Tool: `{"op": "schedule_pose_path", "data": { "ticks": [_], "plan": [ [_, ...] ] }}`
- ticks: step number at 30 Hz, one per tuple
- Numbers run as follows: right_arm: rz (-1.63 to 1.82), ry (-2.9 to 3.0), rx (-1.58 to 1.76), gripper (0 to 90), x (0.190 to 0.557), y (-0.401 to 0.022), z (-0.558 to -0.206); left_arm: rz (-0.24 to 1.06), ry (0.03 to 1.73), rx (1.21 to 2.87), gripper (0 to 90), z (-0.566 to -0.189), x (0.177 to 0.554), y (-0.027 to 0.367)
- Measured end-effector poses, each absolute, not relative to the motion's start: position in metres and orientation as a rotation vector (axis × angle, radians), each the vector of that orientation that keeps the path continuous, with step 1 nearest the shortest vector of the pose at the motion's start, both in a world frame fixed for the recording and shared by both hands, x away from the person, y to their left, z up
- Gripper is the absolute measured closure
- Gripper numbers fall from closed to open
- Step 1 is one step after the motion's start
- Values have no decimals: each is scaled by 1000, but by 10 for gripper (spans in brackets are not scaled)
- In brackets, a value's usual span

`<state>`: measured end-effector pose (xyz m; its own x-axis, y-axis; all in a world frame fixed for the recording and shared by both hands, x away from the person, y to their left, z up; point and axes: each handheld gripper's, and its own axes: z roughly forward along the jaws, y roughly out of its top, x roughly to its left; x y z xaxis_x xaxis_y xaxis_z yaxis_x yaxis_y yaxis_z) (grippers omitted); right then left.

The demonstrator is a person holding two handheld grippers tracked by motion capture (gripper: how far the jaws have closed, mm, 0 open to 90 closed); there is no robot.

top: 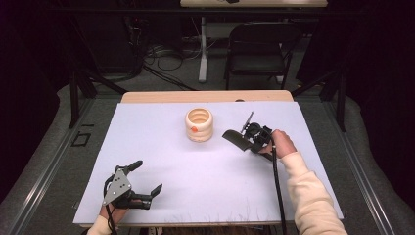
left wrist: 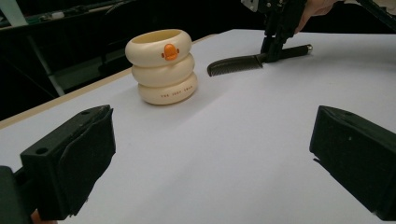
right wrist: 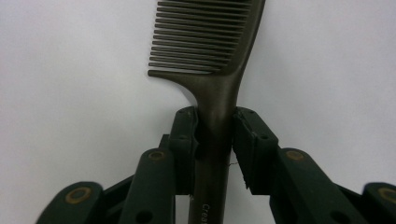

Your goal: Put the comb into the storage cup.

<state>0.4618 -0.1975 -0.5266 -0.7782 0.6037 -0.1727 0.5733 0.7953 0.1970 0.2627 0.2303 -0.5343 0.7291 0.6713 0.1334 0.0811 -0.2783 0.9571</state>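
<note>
Between right claw (right wrist: 215,140) pads (clamped): comb (right wrist: 210,42).

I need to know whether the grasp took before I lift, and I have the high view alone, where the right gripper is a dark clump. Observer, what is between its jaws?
Observer: In the right gripper view the right gripper is shut on the handle of the dark brown plastic comb, just below the teeth.
Operator: Is the comb off the table?
Observer: The left gripper view shows the comb lying flat on the white table, with the gripper coming down on it from above.
Operator: And the cream cup?
Observer: The cream holder shaped like three stacked rings stands apart from the comb and bears an orange mark on its top ring.
</note>
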Motion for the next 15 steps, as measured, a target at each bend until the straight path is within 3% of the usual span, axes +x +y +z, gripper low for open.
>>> {"op": "schedule_pose_path", "data": {
  "ticks": [15],
  "plan": [
    [232, 2738, 963, 718, 461, -201, -526, 644, 592, 1789, 3, -534, 262, 231]
  ]
}}
